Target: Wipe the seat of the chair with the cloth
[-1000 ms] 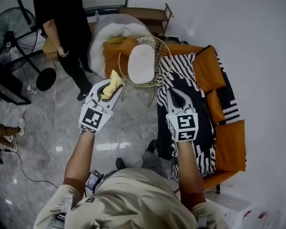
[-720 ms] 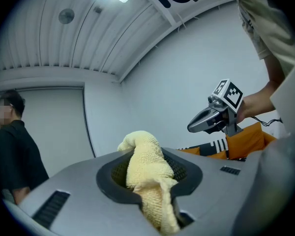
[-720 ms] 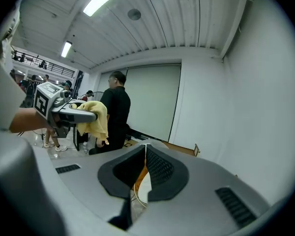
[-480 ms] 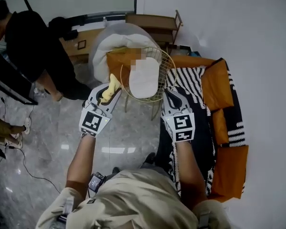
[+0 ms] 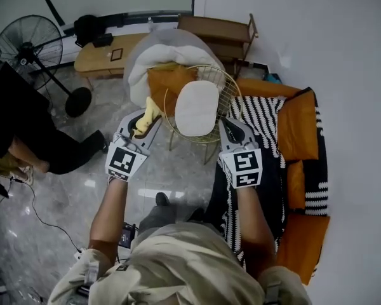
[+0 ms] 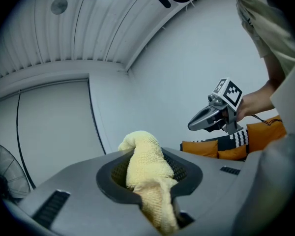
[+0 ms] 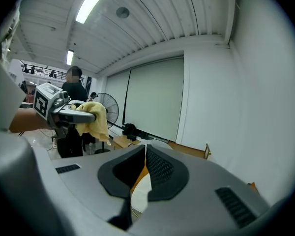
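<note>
Head view: left gripper (image 5: 144, 124) sits just left of the wire chair (image 5: 217, 78), with a yellow cloth (image 5: 150, 108) poking from its tips. The right gripper (image 5: 227, 123) is at the rim, beside the white seat (image 5: 197, 107).
Left gripper view: jaws clamped on the cloth.
Right gripper view: jaws pressed together, nothing between them.

No readable text anywhere.
Only square markers are showing on the left gripper (image 5: 147, 114) and right gripper (image 5: 228, 124) cubes.

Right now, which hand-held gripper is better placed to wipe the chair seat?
Left. The left hand-held gripper is shut on the cloth, near the seat; the right hand-held gripper is shut and empty.
</note>
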